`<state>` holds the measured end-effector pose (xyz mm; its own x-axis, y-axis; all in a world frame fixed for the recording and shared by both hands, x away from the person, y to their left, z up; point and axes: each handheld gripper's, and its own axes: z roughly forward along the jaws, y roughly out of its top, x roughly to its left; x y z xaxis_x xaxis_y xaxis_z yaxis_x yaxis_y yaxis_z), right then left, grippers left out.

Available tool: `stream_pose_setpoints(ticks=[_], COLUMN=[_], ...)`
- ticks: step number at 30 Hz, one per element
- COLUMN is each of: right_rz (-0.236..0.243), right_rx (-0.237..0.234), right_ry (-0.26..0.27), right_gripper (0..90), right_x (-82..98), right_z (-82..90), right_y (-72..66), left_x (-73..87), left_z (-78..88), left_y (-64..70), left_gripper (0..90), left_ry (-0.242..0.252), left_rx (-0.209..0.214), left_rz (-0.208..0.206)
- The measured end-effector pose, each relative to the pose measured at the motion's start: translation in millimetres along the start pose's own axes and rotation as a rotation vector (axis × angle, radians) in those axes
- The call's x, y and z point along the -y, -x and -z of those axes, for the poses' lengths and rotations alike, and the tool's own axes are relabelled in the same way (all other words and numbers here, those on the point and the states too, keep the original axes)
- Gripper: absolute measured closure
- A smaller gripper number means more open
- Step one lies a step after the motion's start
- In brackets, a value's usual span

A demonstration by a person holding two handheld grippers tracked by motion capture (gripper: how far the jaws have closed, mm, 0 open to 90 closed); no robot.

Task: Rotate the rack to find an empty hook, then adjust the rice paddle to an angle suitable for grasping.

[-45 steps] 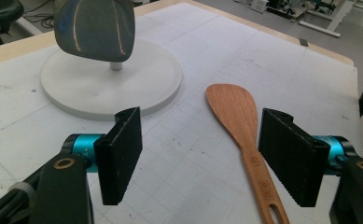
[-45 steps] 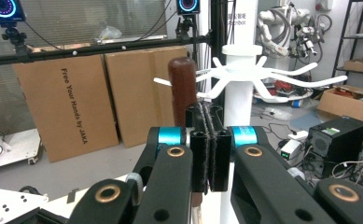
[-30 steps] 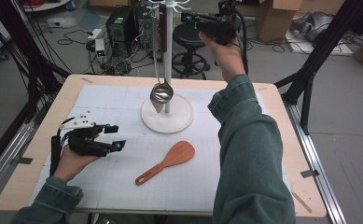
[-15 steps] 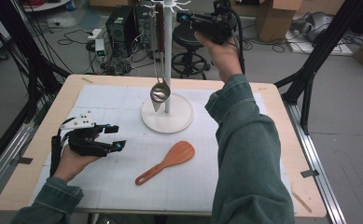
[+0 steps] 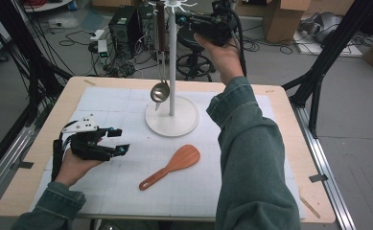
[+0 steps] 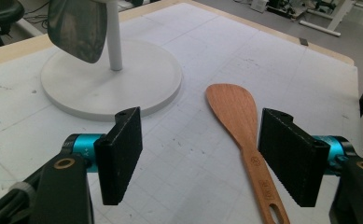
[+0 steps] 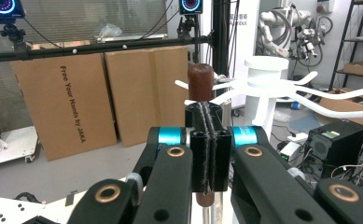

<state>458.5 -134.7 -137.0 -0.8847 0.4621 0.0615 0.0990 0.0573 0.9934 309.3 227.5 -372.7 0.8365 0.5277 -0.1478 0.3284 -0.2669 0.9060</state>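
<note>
Currently, at the rack: the right tool sits at the top centre of the high view, level with the white arms of the utensil stand.
Right tool state: clenched on the dark brown handle of the ladle; in the right gripper view the handle pokes up just above the pressed pads, close to the stand's white hooks.
Ladle position: hanging upright beside the stand's pole, its steel bowl just above the round white base, apart from it.
Left tool: low at the left of the high view, resting over the counter, jaws released with nothing between them; its own view looks toward the base and the spatula.
Spatula: the wooden spatula lies flat on the white mat in the lower centre, handle pointing to the lower left, untouched.
Progress, as judged: the ladle looks at the hook but the grip is not yet let go, so whether it hangs on its own I cannot tell; the spatula seems left to hang.
Containers: none on the counter; the stand carries the ladle alone.
</note>
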Motion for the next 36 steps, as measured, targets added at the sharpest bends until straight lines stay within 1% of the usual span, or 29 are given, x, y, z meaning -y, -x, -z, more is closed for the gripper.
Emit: stream_pose_setpoints(ticks=[9,14,16,17,18,23,28,32,33,35,36], right_rz=[0.004,0.004,0.002,-0.005,0.004,0.006,-0.005,-0.027,-0.028,-0.028,-0.033], right_rx=[-0.005,-0.005,-0.011,-0.009,-0.012,-0.012,-0.015,-0.011,-0.015,-0.007,-0.009], right_ry=[-0.003,0.000,0.009,0.005,-0.001,-0.007,-0.006,-0.008,-0.005,-0.011,-0.008], right_gripper=[89.9,89.5,86.6,86.0,85.5,80.5,75.5,69.7,69.0,65.7,65.6], right_x=[-0.2,0.1,1.1,1.7,2.9,10.2,19.2,27.5,30.6,34.8,37.0], right_z=[-1.7,0.2,1.8,2.6,3.8,9.0,15.6,20.7,22.3,25.2,26.8], right_y=[-2.0,-2.8,-3.2,-4.3,-5.1,-8.9,-10.7,-10.6,-10.4,-11.0,-11.3], left_x=[0.2,0.1,0.1,0.1,0.2,0.0,-0.1,0.1,0.1,0.2,0.2], left_z=[-1.3,-1.3,-1.1,-1.4,-1.5,-3.1,-4.1,-5.5,-5.6,-6.2,-6.5], left_y=[0.9,0.6,0.7,1.4,1.5,3.2,4.1,4.9,5.2,6.4,7.0], left_gripper=[31.1,31.1,31.1,31.1,31.1,31.1,31.0,31.0,31.0,30.9,30.9], left_ry=[-0.004,-0.005,-0.006,-0.002,-0.002,-0.008,-0.012,-0.009,-0.012,-0.014,-0.014], left_rx=[-0.004,-0.006,-0.007,-0.011,-0.009,-0.014,-0.019,-0.022,-0.024,-0.024,-0.026], left_rz=[-0.001,-0.002,-0.006,-0.004,-0.004,-0.013,-0.017,-0.016,-0.019,-0.025,-0.027])
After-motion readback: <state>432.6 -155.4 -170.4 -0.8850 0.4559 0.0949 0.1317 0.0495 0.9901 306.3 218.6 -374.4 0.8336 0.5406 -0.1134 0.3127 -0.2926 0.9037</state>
